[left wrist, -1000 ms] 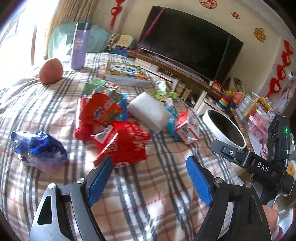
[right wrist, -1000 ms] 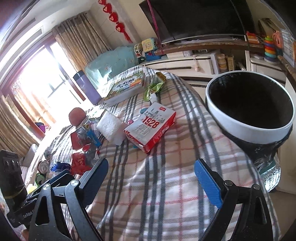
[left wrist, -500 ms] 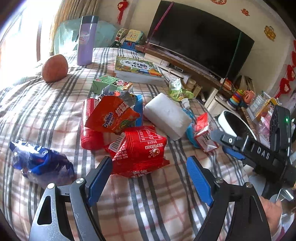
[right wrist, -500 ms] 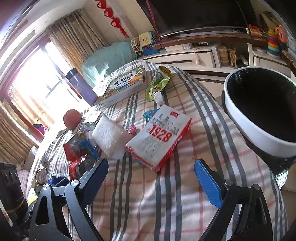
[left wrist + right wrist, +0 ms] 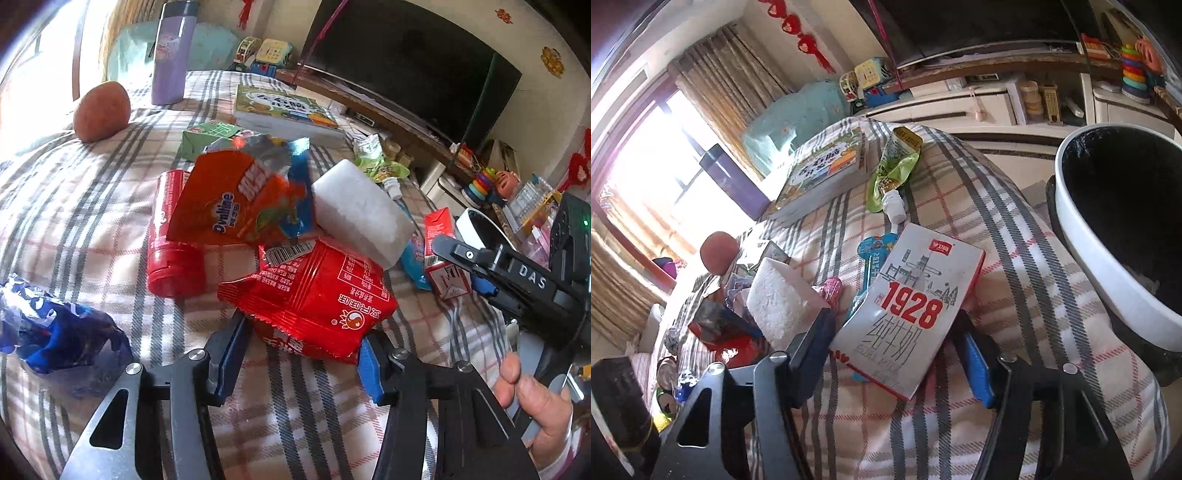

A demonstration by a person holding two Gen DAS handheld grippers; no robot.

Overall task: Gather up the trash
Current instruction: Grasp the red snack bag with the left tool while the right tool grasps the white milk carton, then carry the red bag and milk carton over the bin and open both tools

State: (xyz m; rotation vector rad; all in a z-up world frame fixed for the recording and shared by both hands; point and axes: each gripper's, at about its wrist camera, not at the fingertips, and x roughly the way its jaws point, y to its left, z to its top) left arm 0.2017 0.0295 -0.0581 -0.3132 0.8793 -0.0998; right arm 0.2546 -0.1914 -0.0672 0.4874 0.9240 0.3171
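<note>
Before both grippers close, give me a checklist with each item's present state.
1. Red snack packet lies between the left gripper fingers: ok.
2. Left fingers are open and not yet pinching the packet: ok.
3. Milk carton marked 1928 lies between the right gripper fingers: ok.
4. Right fingers clear of neighbours: not ok; the white foam block sits right beside one finger, and a blue wrapper lies partly under the carton.
5. Trash bin is open-topped beside the bed: ok.
6. Fingers already touching their targets: cannot tell.
</note>
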